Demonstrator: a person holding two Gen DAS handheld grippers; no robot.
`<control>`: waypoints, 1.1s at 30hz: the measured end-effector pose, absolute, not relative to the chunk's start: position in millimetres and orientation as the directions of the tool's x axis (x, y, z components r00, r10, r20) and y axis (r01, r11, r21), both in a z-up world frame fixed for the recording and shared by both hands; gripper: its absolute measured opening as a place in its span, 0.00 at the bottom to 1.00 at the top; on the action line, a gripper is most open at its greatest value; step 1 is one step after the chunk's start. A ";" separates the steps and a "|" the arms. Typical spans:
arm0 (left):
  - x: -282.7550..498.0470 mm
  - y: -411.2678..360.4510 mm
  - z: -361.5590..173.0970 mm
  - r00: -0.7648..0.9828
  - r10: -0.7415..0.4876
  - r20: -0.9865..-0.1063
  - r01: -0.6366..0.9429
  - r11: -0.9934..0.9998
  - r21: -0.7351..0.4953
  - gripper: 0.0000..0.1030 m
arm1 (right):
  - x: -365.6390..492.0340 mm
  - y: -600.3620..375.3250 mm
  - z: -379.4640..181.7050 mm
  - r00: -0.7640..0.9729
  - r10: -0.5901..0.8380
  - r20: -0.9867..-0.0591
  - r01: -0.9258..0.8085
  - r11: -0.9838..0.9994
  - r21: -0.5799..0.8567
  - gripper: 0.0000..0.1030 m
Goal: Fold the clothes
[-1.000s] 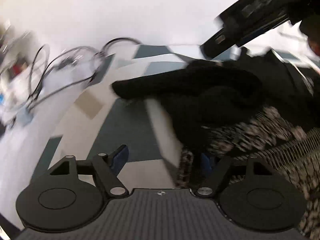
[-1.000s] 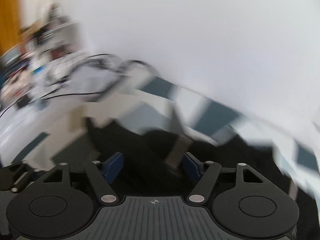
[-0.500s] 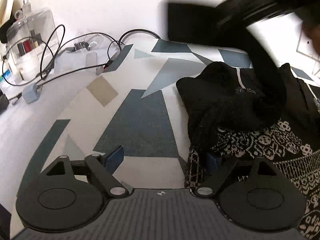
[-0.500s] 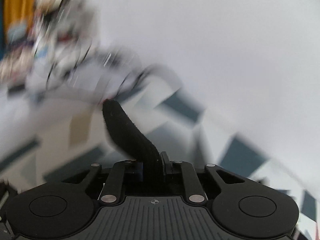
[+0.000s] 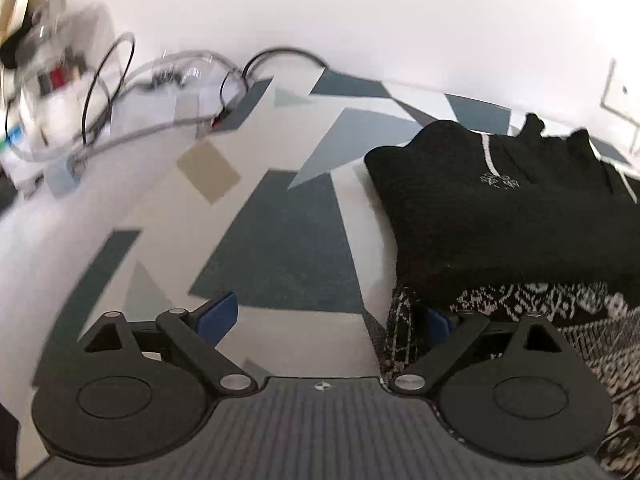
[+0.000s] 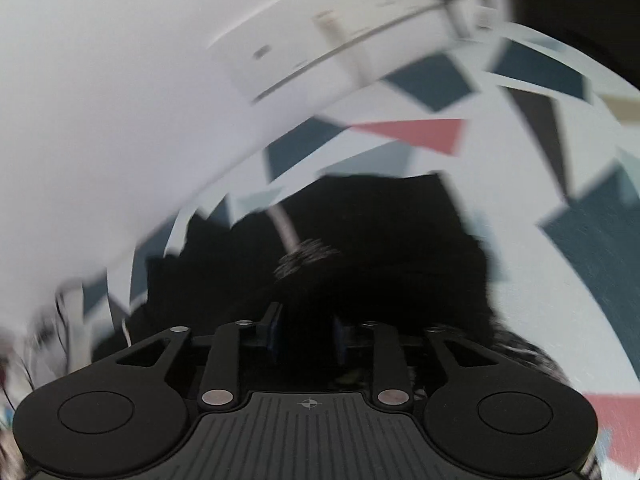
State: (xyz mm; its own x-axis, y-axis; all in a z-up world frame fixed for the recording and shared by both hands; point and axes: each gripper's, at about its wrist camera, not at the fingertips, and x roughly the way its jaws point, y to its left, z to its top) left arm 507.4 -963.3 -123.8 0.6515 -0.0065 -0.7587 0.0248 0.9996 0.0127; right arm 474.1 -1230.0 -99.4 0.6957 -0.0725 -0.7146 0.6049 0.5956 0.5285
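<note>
Looking over the sweater [image 5: 504,216], we are seeing a black knit with a white patterned band along its lower part, lying partly folded on the counter [image 5: 280,248], whose cover carries blue, grey and tan geometric patches. We are judging it soft, limp and fairly thick: it will be sagging and bunching wherever it is lifted, light enough for one claw, not slippery and not fragile. The best holds, we think, are the hem corner and the doubled edge, where the knit is thick enough to pinch without slipping. The left claw [image 5: 328,316] is sitting spread wide at the sweater's near-left corner, its right finger tucked against the patterned hem, its left finger out over bare counter, gripping nothing. The right claw [image 6: 306,330] is hovering over the black upper part of the sweater [image 6: 360,248], its fingers parted with a narrow gap and no cloth seen between them. A small pale motif and a thin white stripe are showing on the chest, but we are reading no lettering or brand there. Cables [image 5: 104,92] are lying well beyond the sweater's far-left side.
</note>
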 end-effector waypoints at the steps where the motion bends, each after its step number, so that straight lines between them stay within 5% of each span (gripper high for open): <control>1: 508.6 -962.3 -123.7 0.646 -0.008 -0.764 0.021 1.000 0.007 0.93 | 464.4 -1234.7 -98.3 0.708 -0.081 -0.702 0.613 0.565 0.552 0.31; 10: 507.4 -976.7 -122.4 0.662 0.064 -0.747 0.035 0.993 0.116 0.99 | 462.6 -1255.0 -116.2 0.732 -0.008 -0.681 0.631 0.386 0.673 0.45; 11: 507.7 -979.5 -122.3 0.666 0.073 -0.743 0.039 0.990 0.133 0.99 | 466.7 -1255.0 -118.4 0.732 -0.002 -0.682 0.630 0.382 0.676 0.43; 14: 509.4 -984.3 -121.5 0.678 0.084 -0.730 0.045 0.987 0.155 0.97 | 486.2 -1251.2 -112.8 0.720 0.018 -0.693 0.622 0.426 0.657 0.08; 16: 512.0 -979.7 -121.9 0.666 0.076 -0.742 0.015 0.993 0.115 0.97 | 506.7 -1243.3 -93.7 0.717 0.005 -0.697 0.598 0.509 0.618 0.07; 21: 506.2 -981.4 -122.5 0.672 0.104 -0.733 -0.013 0.992 0.129 0.97 | 536.6 -1234.7 -34.7 0.864 0.011 -0.503 0.379 0.643 0.665 0.07; 25: 504.5 -984.9 -122.5 0.674 0.120 -0.729 -0.016 0.989 0.148 0.97 | 547.1 -1245.1 -49.6 0.823 0.002 -0.568 0.426 0.660 0.619 0.07; 28: 505.1 -985.3 -122.5 0.668 0.122 -0.734 -0.020 0.989 0.146 0.97 | 549.0 -1247.0 -89.1 0.703 0.004 -0.712 0.514 0.688 0.512 0.14; 29: 505.0 -985.6 -122.6 0.668 0.123 -0.734 -0.020 0.989 0.148 0.97 | 545.5 -1244.5 -99.2 0.669 0.009 -0.743 0.527 0.699 0.483 0.24; 33: 504.3 -987.6 -124.5 0.676 0.138 -0.724 -0.022 0.986 0.167 0.99 | 516.9 -1217.0 -101.7 0.675 -0.040 -0.736 0.488 0.772 0.406 0.52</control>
